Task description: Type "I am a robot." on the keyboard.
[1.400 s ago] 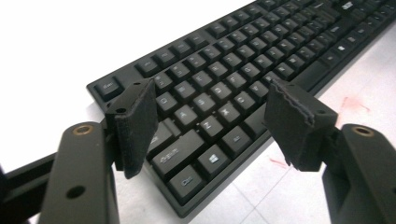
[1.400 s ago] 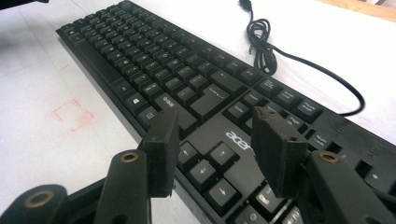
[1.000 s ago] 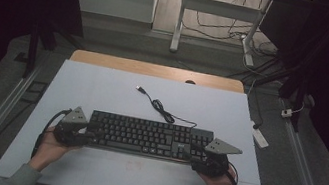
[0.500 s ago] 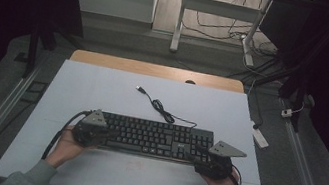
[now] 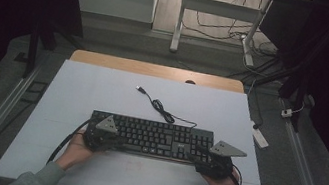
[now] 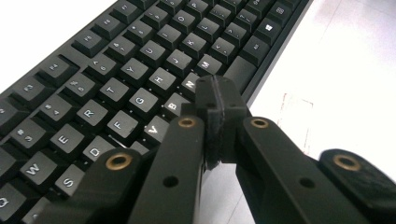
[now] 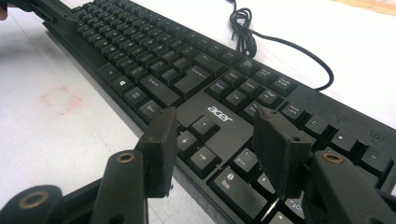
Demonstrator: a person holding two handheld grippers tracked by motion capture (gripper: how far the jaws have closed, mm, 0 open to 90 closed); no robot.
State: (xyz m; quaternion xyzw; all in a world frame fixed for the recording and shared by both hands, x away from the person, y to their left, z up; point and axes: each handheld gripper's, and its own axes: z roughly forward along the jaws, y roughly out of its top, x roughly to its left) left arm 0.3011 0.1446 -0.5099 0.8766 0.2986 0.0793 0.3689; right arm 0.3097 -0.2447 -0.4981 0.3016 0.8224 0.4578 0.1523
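On the left, the left gripper [image 6: 215,100] has its jaws pressed together with nothing between them, the tip poised over the N and space bar of the black keyboard [image 5: 150,137] lying across the near half of the white table [image 5: 76,93]. Coming down skewed, the blunt tip could strike two keys at once. On the right, the right gripper [image 7: 217,140] hovers with jaws spread over the arrow keys, where either pad could clip a key.

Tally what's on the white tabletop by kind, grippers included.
Keyboard: 1
Keyboard cable with USB plug: 1
Handheld grippers: 2, left gripper with jaws shut, right gripper with jaws apart
Total: 4
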